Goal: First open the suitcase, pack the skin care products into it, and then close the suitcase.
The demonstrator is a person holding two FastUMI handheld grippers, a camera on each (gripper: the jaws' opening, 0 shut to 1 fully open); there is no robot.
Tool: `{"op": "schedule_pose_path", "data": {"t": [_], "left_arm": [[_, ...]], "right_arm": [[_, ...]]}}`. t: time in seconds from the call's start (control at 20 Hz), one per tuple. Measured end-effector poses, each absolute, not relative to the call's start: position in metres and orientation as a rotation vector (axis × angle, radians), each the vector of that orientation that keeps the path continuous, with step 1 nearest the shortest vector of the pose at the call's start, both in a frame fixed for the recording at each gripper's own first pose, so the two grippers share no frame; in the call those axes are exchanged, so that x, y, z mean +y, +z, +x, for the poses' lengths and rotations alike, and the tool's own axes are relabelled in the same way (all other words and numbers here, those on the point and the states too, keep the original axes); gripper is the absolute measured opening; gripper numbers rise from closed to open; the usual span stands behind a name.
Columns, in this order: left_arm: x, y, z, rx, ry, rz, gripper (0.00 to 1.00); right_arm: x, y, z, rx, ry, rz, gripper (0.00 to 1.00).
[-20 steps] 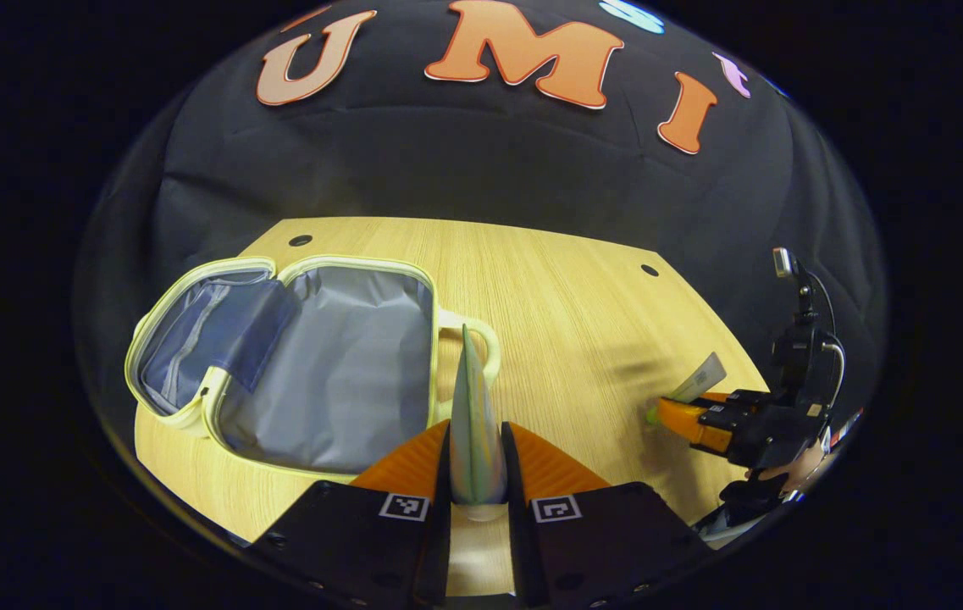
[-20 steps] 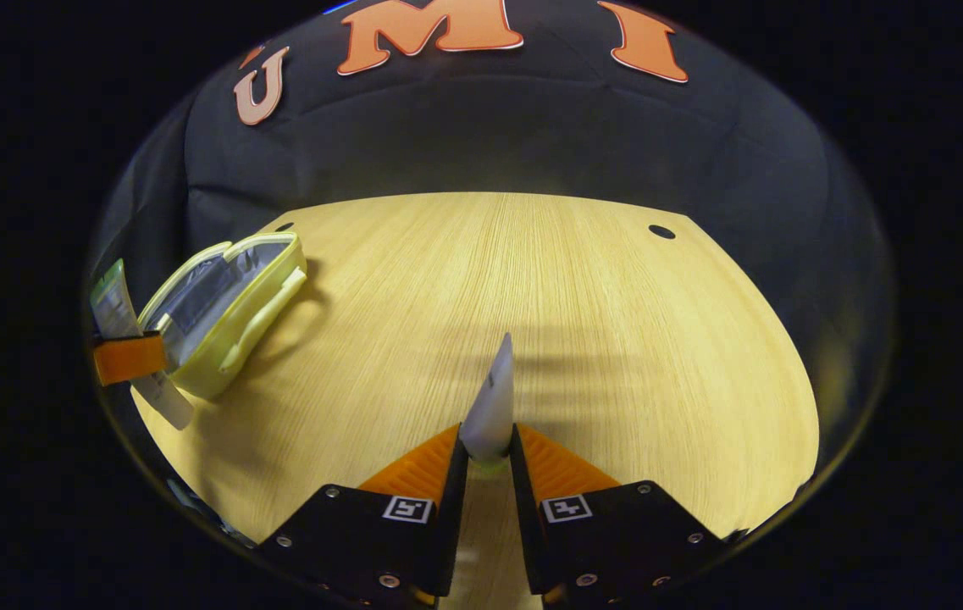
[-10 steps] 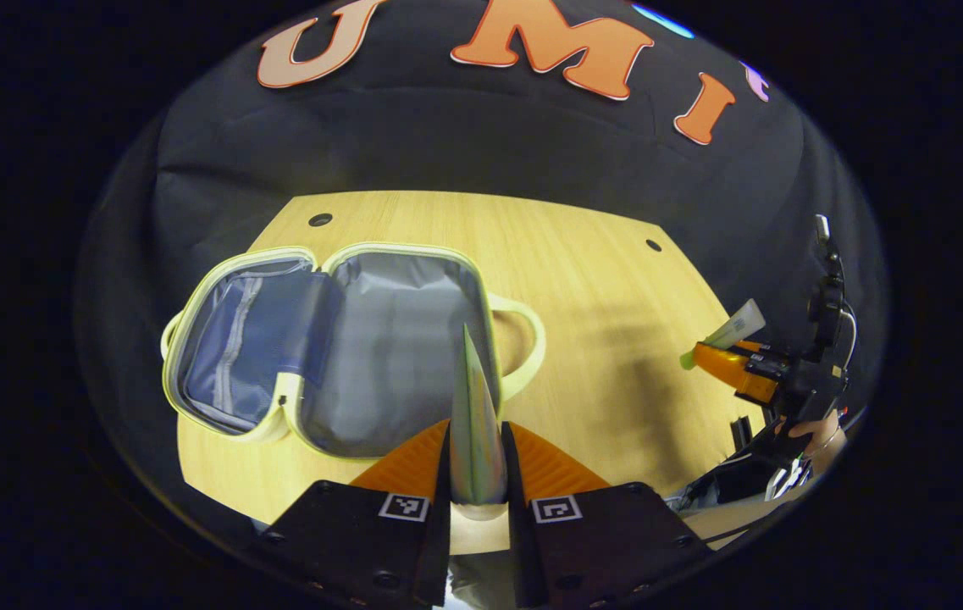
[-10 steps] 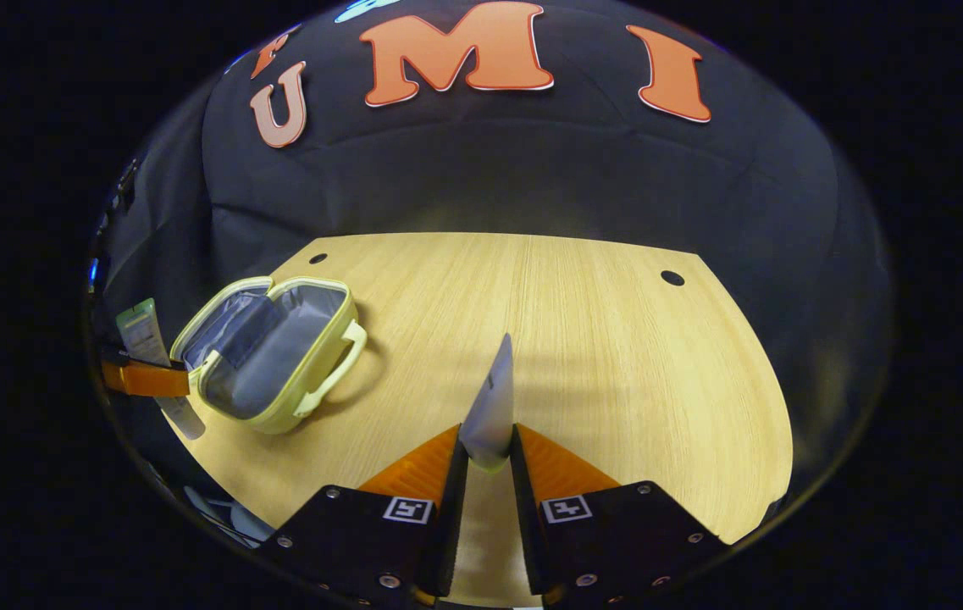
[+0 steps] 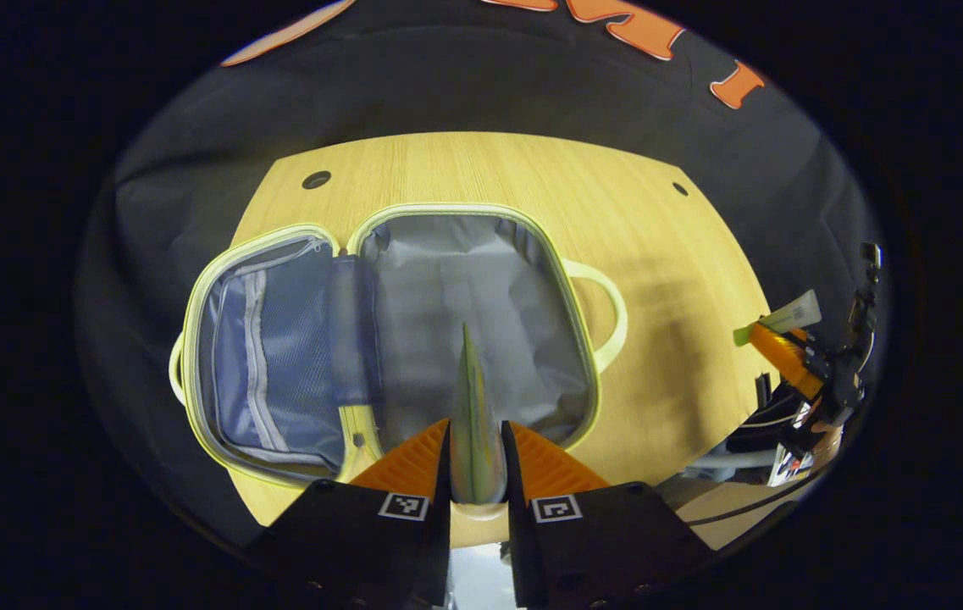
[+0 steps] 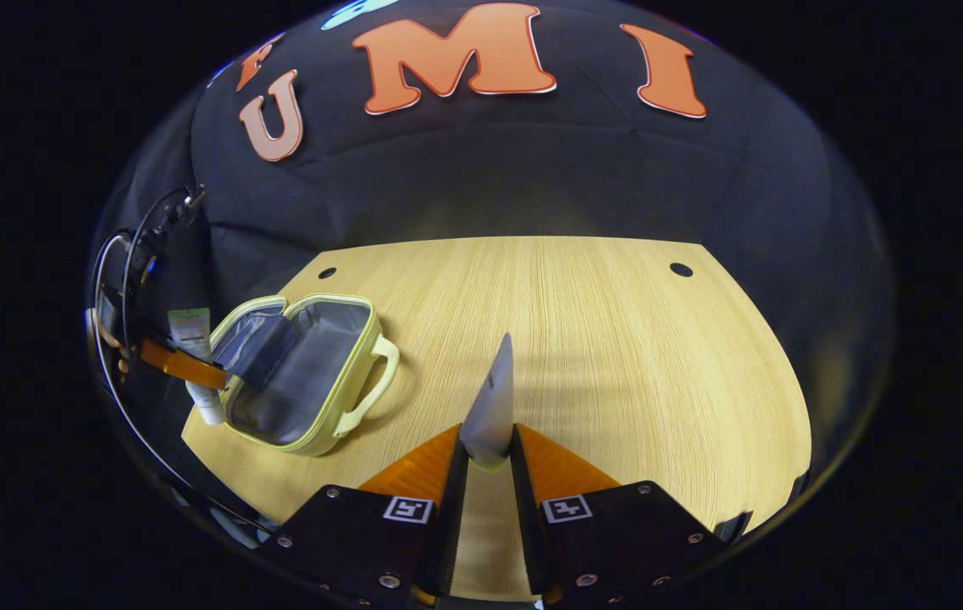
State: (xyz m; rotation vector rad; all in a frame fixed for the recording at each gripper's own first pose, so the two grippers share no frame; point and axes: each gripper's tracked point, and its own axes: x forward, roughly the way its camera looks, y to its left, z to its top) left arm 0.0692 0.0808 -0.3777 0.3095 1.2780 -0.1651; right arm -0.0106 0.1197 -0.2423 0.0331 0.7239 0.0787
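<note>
The wooden table [image 6: 617,356] lies bare around the suitcase [image 5: 396,330], which sits open and flat near the table's left end, its grey-lined halves [image 5: 473,313] holding nothing that shows. The left gripper [image 5: 476,457] hangs above the suitcase's near edge, jaws clamped on a green tube [image 5: 473,407]. The right gripper [image 6: 489,462], well apart over bare wood, pinches a pale tube [image 6: 494,407].

Pale-green suitcase [image 5: 583,280] lying open (grey lining), green tube [image 5: 473,424] above it, white tube [image 6: 494,407] well apart
</note>
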Motion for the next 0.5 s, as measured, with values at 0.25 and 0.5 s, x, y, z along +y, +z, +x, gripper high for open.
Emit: {"op": "schedule_pose_path", "data": {"t": [0.25, 0.5], "left_arm": [[0.104, -0.415, 0.095, 1.391, -0.148, 0.308, 0.3], [0.114, -0.423, 0.104, 1.38, -0.119, 0.325, 0.34]], "right_arm": [[0.108, -0.243, -0.019, 0.723, -0.001, 0.02, 0.33], [0.105, -0.24, -0.026, 0.736, -0.036, 0.025, 0.33]]}}
